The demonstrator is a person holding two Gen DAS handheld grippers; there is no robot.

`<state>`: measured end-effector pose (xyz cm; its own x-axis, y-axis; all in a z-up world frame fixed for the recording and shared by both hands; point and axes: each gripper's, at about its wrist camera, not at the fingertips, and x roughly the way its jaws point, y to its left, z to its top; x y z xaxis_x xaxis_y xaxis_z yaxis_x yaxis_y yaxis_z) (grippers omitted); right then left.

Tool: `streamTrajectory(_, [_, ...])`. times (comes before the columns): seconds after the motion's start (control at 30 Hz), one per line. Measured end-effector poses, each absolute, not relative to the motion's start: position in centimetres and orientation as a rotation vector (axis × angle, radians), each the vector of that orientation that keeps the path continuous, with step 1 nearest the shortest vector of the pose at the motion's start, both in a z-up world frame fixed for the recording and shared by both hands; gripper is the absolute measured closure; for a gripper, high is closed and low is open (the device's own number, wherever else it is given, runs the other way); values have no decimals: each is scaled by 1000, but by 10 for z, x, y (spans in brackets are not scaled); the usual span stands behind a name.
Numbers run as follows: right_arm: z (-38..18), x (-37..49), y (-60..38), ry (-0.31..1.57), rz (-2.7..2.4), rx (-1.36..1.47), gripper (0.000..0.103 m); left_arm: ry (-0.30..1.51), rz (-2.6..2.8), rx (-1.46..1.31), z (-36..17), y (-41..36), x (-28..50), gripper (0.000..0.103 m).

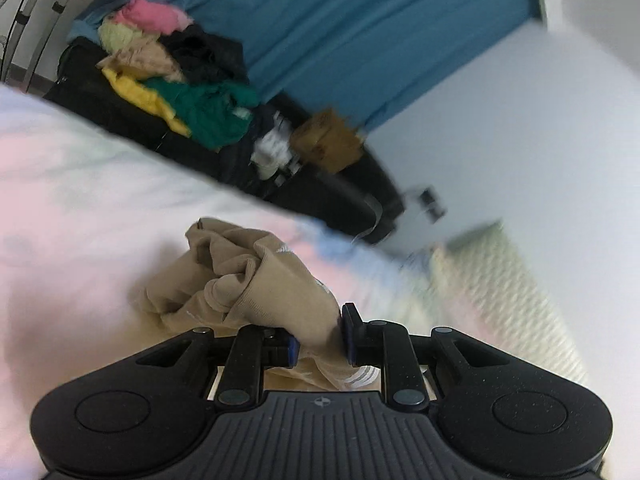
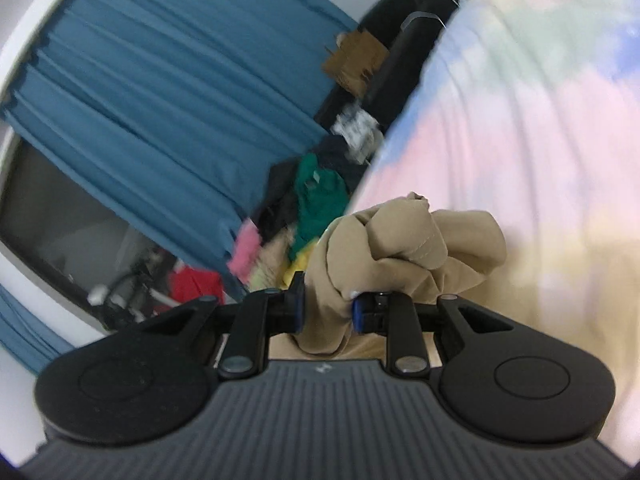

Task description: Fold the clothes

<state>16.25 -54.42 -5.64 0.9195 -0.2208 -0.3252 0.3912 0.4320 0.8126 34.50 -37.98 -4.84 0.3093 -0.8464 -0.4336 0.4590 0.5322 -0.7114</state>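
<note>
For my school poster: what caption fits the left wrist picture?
Left claw pinches a crumpled tan garment over a pastel bedspread.

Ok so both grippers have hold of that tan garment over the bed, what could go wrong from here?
The tan garment is bunched into a crumpled wad, so pulling it apart may spread it twisted, not flat. The left gripper and right gripper each pinch a thick gather of cloth, probably several layers, which could give a wrong fold line. Both views are blurred, suggesting quick movement; the fabric might slip out.
</note>
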Motion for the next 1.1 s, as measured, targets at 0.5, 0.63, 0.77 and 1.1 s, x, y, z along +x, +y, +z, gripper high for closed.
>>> streamTrajectory(0.5, [-163, 103, -478, 522, -379, 1155, 75, 1027, -789, -220, -156, -326, 297, 72])
streamTrajectory(0.63, [-131, 86, -470, 619, -437, 1160, 75, 998, -759, -160, -127, -322, 277, 48])
streamTrajectory(0.77, [-76, 64, -449, 617, -420, 973, 75, 941, -793, -117, -78, -319, 247, 40])
streamTrajectory(1.1, [39, -3, -386, 453, -391, 670, 14, 689, -813, 23, 42, -267, 125, 3])
